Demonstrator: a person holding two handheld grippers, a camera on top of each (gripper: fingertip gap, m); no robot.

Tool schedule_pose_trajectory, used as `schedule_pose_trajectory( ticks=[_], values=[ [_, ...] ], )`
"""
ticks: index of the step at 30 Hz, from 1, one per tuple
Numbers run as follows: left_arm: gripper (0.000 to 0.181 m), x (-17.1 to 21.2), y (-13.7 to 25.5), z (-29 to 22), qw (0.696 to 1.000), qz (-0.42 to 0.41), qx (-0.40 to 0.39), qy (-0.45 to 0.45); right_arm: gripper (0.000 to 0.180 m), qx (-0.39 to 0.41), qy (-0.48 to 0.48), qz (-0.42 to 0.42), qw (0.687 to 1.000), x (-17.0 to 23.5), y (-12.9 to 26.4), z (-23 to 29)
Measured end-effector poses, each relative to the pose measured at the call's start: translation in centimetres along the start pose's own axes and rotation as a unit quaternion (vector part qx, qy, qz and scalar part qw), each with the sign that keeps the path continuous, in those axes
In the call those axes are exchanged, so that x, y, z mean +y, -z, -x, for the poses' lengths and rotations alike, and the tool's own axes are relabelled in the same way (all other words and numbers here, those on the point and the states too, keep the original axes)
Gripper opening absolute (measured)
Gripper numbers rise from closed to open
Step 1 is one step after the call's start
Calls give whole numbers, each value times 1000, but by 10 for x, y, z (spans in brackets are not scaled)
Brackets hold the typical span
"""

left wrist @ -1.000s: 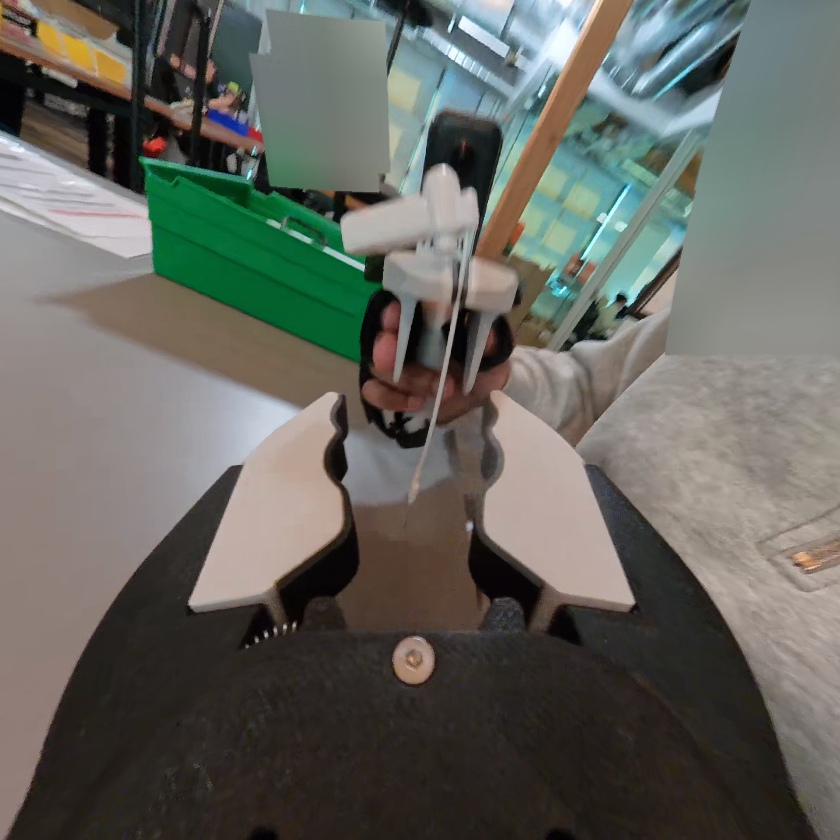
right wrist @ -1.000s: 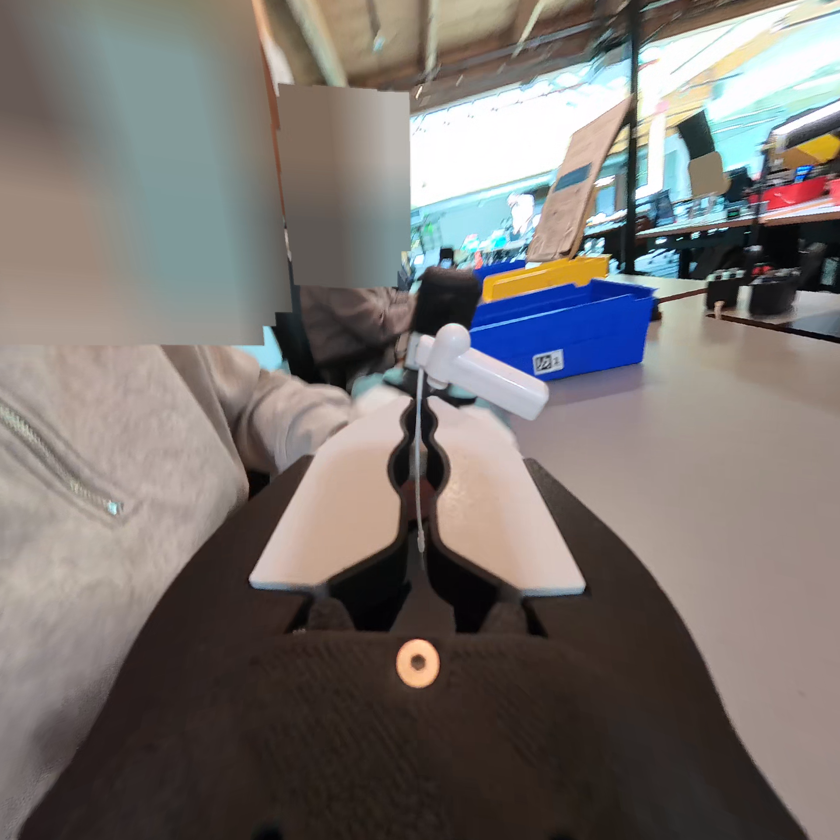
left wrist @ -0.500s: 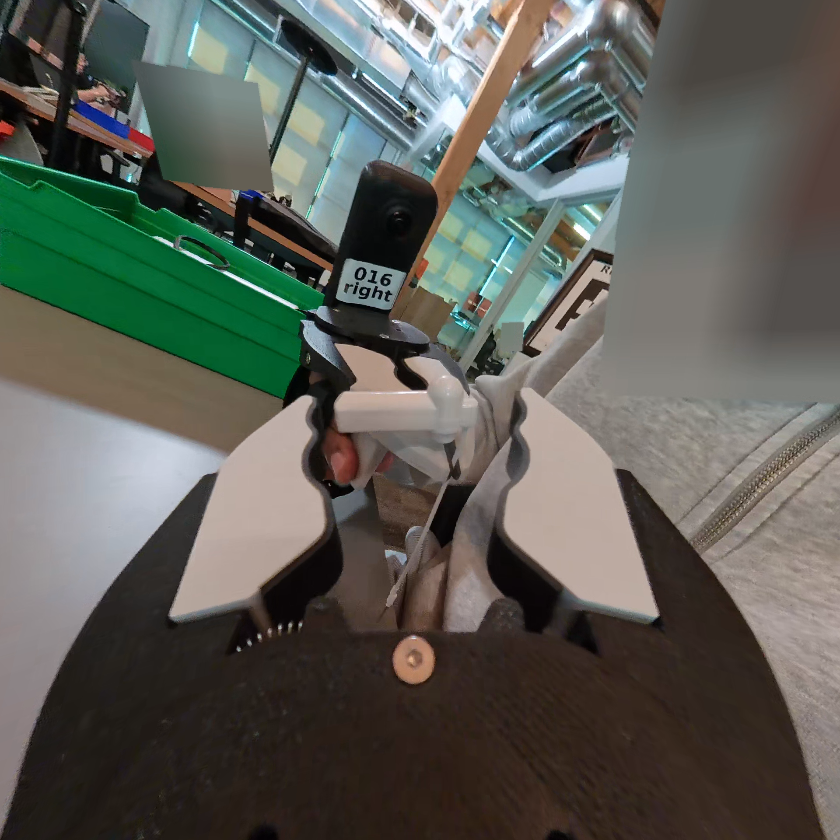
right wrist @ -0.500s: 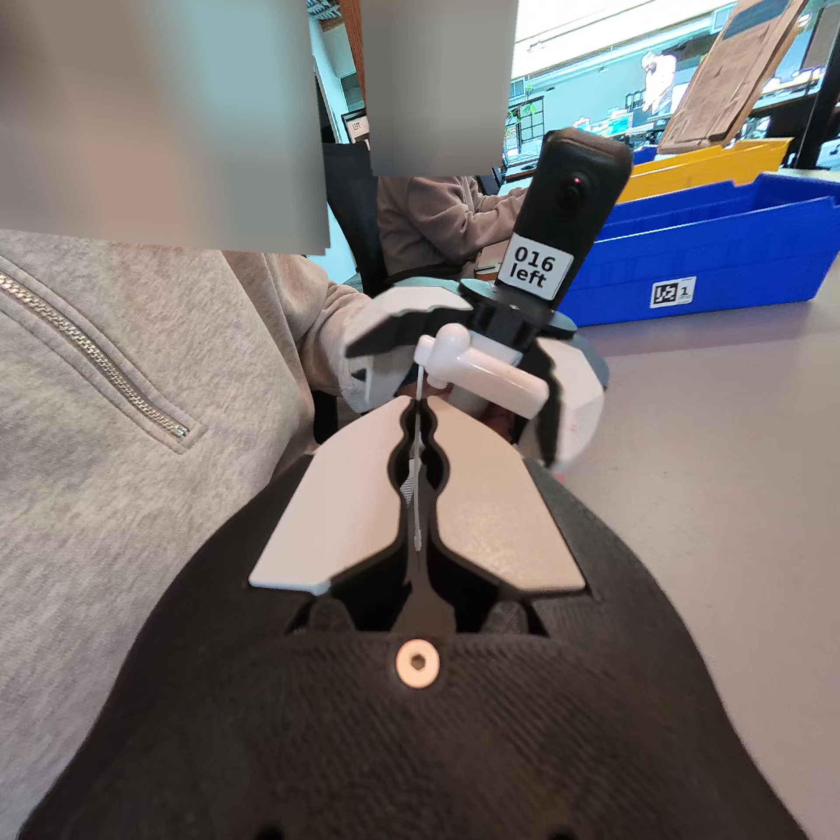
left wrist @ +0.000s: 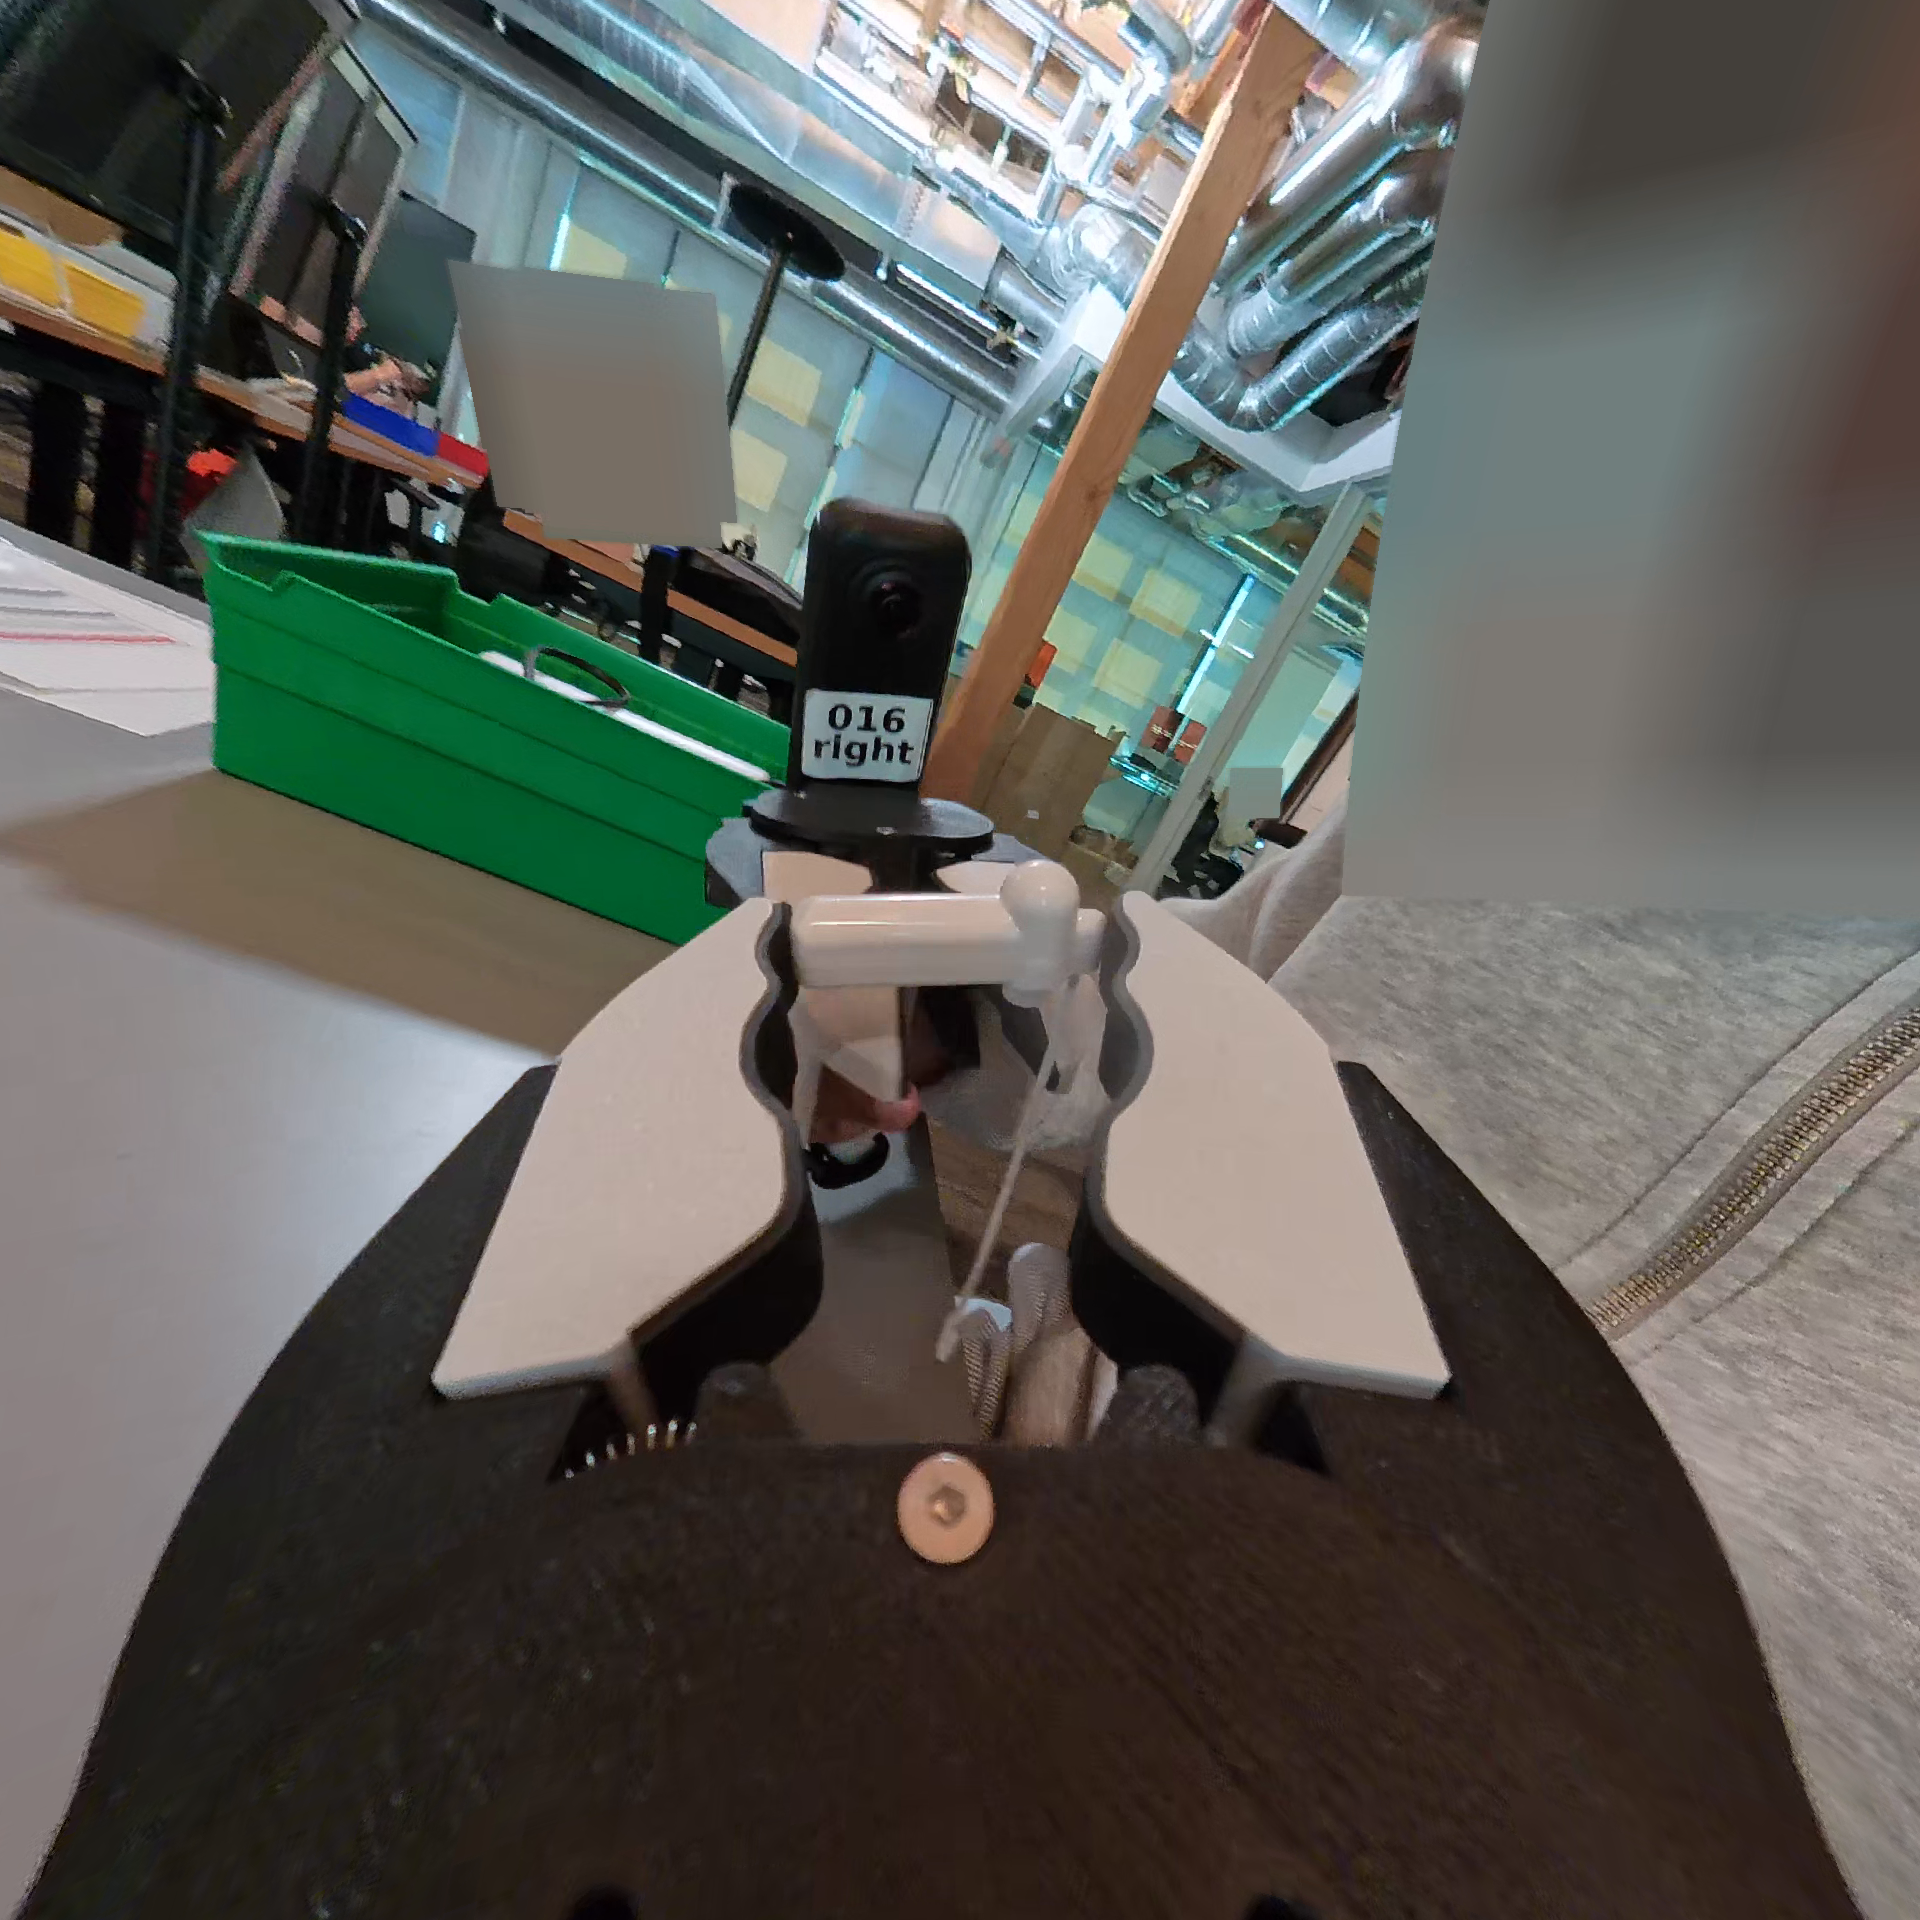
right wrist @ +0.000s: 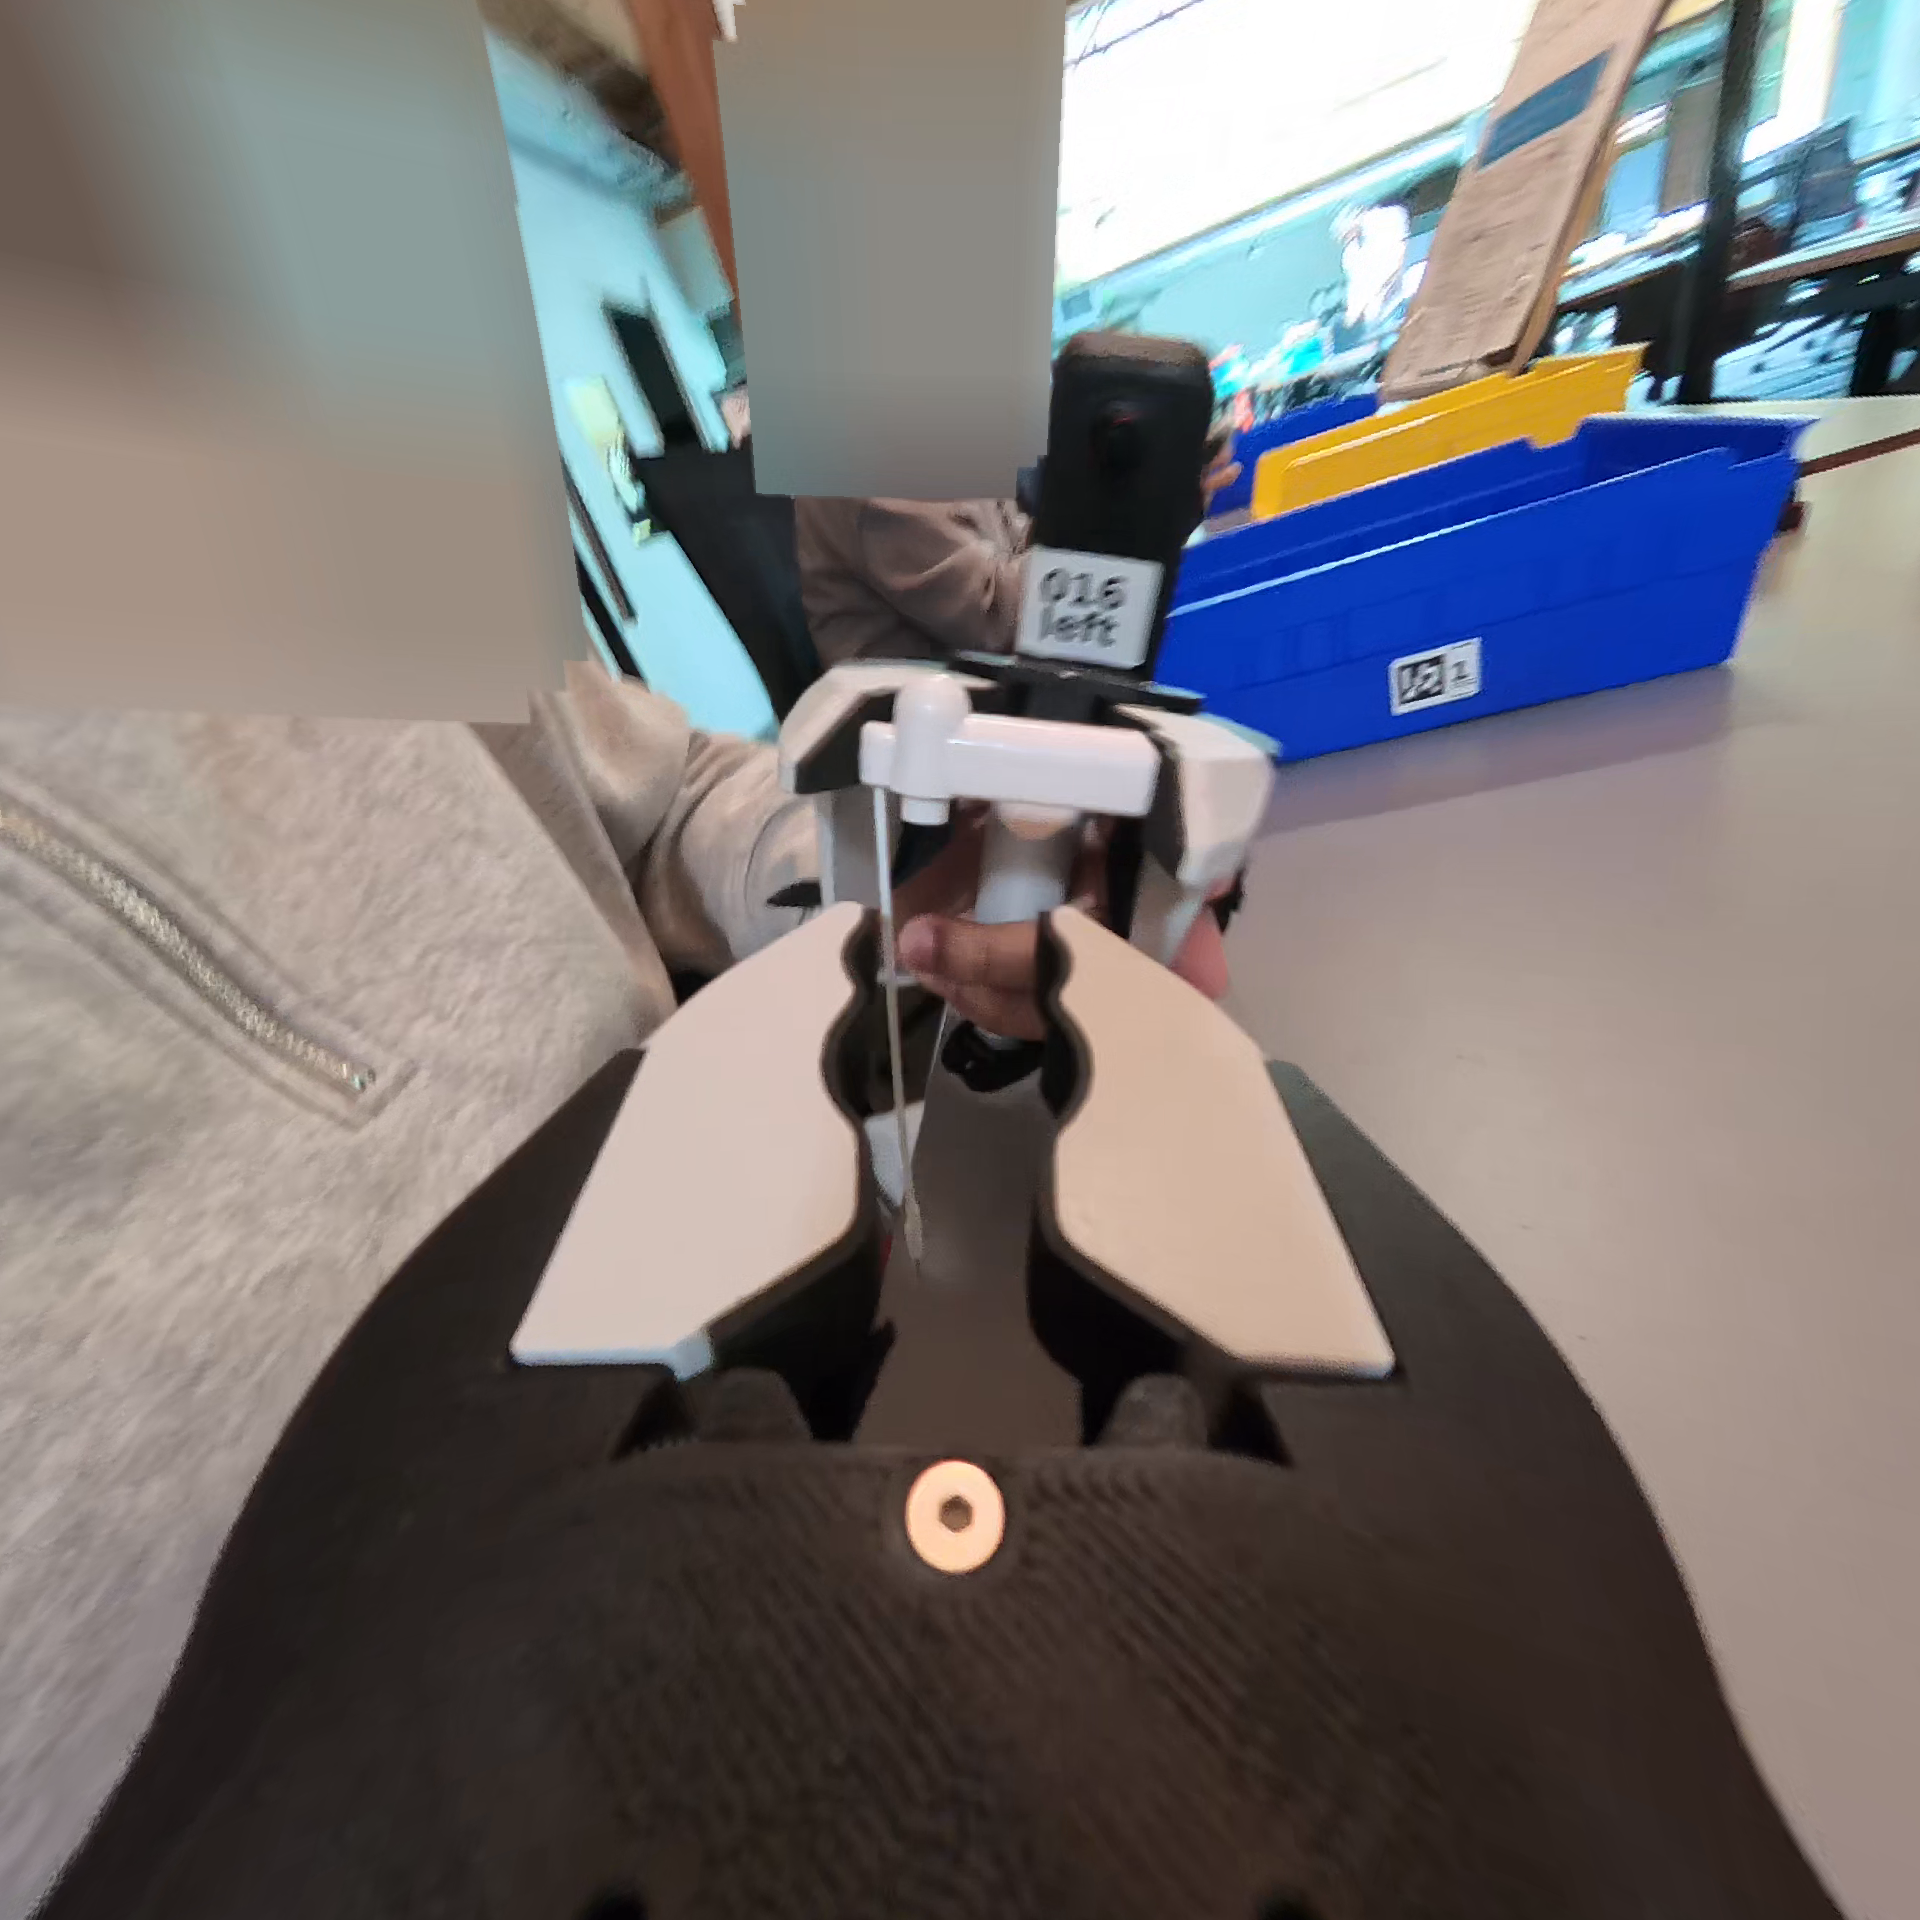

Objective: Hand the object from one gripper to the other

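The object is a white plastic tag [left wrist: 935, 940] with a thin white cord [left wrist: 1013, 1174] hanging from its knobbed end. In the left wrist view it lies crosswise between my left gripper's [left wrist: 945, 935] fingertips, which are shut on its two ends. In the right wrist view the same tag [right wrist: 1023, 764] sits in the left gripper's fingers [right wrist: 1216, 800], just beyond my right gripper [right wrist: 951, 935]. My right gripper is open and holds nothing. The cord [right wrist: 891, 935] hangs down loose through its gap. Both grippers face each other above the table.
A grey table [left wrist: 208, 1143] lies below. A green bin [left wrist: 416, 665] stands behind on the left-hand side, with a paper sheet [left wrist: 73, 644] beside it. A blue bin [right wrist: 1507, 582] and a yellow bin [right wrist: 1455, 436] stand on the other side. The person's grey zipped sweater [left wrist: 1662, 1143] is close by. Both grippers' tips are close together, under 4 cm apart.
My right gripper, which was shut on the cord, has opened and let it go. My left gripper has closed on the tag's body. The two grippers moved closer together.
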State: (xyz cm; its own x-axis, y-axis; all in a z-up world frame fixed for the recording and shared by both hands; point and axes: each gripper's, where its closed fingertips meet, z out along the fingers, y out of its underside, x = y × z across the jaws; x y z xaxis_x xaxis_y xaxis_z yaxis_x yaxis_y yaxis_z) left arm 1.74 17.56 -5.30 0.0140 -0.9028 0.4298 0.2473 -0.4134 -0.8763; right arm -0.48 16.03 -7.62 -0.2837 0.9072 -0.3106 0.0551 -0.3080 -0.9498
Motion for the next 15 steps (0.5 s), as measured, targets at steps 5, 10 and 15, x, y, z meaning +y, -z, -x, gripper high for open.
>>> schedule_pose_trajectory(
  ticks=[5,10,15],
  values=[
    [56,-14,9,9,993,-17,-75,-84,38,26,-33,-69,997,-21,14,-14],
    [57,-22,17,15,972,-5,-149,-180,40,53,-53,-122,990,-36,28,-28],
    [57,-13,15,20,969,18,-160,-190,39,56,-62,-134,987,-38,32,-31]
  ],
)
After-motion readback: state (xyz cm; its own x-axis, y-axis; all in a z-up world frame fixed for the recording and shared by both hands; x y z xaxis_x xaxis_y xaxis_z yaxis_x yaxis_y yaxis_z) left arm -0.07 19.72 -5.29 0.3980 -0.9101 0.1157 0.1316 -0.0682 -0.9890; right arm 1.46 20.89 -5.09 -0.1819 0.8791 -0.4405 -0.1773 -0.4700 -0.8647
